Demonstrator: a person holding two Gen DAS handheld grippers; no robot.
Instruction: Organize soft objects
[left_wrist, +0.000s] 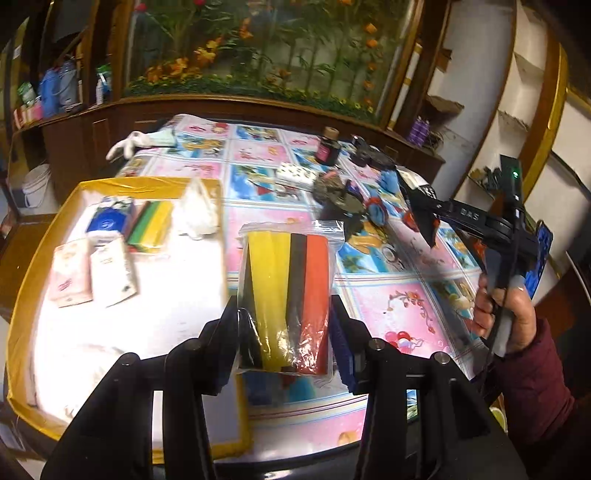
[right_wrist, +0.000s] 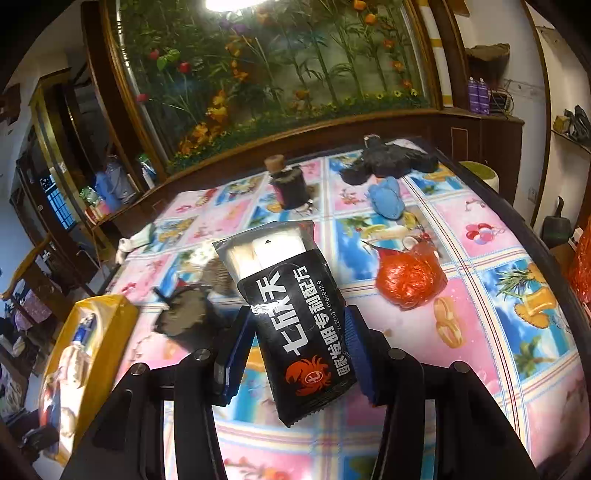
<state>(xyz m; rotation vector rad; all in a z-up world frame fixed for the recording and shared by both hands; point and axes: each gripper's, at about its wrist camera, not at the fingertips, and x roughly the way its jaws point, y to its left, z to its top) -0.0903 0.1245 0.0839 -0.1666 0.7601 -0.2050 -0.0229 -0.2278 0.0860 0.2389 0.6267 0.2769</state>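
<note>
Sponges in a clear bag (left_wrist: 286, 299) sit squeezed in the left hand-held gripper (left_wrist: 284, 325) near the half-filled yellow tray (left_wrist: 40, 236), while the right hand-held gripper (right_wrist: 295, 332) pinches a black packet (right_wrist: 288, 306), with soft things still waiting on the bench (right_wrist: 480, 332).

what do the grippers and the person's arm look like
Both grippers are black with angular linkage arms, round silver pivot pins and blue ribbed pads. The right gripper has white lettering, a green light and a black cable. The hand emerges from a dark red sleeve.
</note>
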